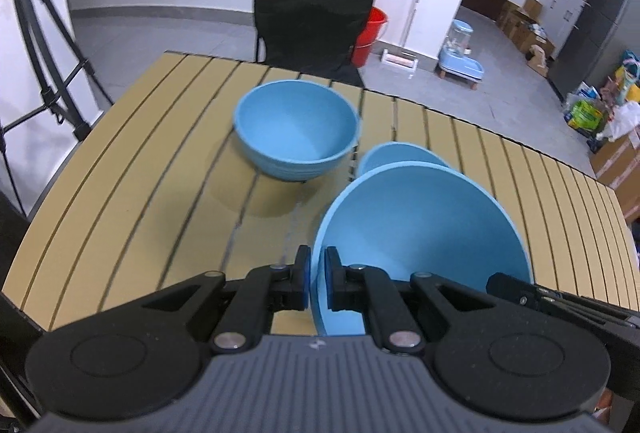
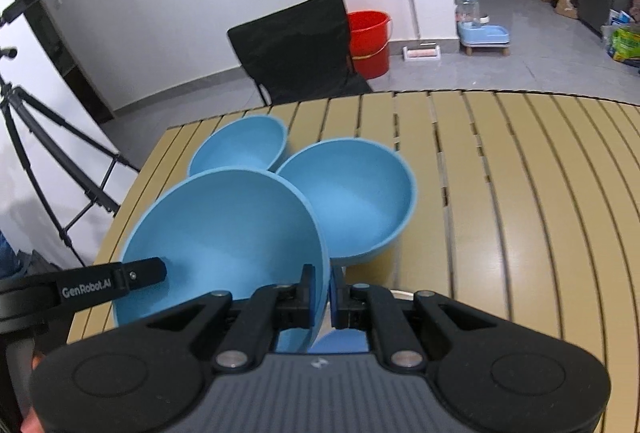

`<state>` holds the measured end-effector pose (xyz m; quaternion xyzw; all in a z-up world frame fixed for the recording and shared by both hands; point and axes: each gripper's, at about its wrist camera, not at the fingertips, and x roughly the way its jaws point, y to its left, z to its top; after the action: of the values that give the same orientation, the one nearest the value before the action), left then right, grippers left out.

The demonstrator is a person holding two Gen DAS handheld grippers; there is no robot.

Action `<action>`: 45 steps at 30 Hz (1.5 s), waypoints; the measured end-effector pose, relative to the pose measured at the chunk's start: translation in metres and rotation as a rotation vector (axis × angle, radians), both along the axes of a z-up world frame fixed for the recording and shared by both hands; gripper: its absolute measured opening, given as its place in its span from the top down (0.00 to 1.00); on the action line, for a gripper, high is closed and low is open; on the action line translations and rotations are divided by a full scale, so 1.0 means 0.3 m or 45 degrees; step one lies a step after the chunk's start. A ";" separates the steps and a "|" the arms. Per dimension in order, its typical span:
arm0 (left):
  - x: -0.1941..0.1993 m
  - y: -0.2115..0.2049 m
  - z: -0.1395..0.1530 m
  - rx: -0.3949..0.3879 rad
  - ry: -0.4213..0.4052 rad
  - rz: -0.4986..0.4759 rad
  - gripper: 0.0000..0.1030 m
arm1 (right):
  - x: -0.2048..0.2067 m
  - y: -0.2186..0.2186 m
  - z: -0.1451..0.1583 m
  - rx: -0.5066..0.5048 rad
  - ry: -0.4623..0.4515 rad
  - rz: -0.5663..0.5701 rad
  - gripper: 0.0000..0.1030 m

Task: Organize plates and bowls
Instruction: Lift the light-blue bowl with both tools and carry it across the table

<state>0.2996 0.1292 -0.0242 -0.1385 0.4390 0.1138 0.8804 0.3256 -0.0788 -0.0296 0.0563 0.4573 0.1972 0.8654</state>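
The left claw (image 1: 317, 279) is pinching the near left rim of a large blue bowl (image 1: 420, 233), one pad inside the wall and one outside. The right claw (image 2: 321, 299) is pinching the opposite rim of the same bowl in the same way, so both claws are carrying it together. The bowl appears to be hanging tilted above the slatted tan counter (image 1: 140, 161) rather than resting on it, though its base is hidden.

Just beyond it, a second blue bowl (image 2: 352, 197) is sitting upright on the counter, partly covered by the carried bowl's far edge. A third blue bowl (image 1: 296, 131) is standing farther back and to the left, apart from the others. Behind the counter are a black chair (image 1: 312, 21) and a red bucket (image 2: 370, 41).

The step in hand looks like carrying the large bowl across to stack it. No plates are in view. The next move probably calls for levelling the bowl, centring it over whichever bowl will nest with it, lowering both sides evenly, and only then spreading both claws.
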 end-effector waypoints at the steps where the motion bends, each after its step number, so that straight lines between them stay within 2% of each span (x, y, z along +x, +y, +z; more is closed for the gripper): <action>1: 0.002 -0.021 0.005 0.006 -0.002 -0.011 0.92 | -0.001 -0.018 0.004 0.002 -0.003 -0.010 0.94; 10: 0.056 -0.222 0.035 0.038 -0.008 -0.111 0.92 | -0.003 -0.213 0.025 0.026 -0.026 -0.120 0.94; 17: 0.108 -0.376 0.023 0.028 0.005 -0.184 0.92 | 0.006 -0.389 0.028 0.039 -0.044 -0.206 0.93; 28: 0.185 -0.584 -0.037 0.020 0.034 -0.285 0.92 | 0.043 -0.626 -0.022 0.046 -0.036 -0.319 0.93; 45: 0.283 -0.838 -0.164 0.050 0.109 -0.426 0.92 | 0.115 -0.864 -0.145 0.062 -0.012 -0.482 0.93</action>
<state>0.3846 -0.1221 -0.0735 -0.0415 0.4908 -0.0200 0.8701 0.3602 -0.3381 -0.0730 0.1613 0.4297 0.0419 0.8875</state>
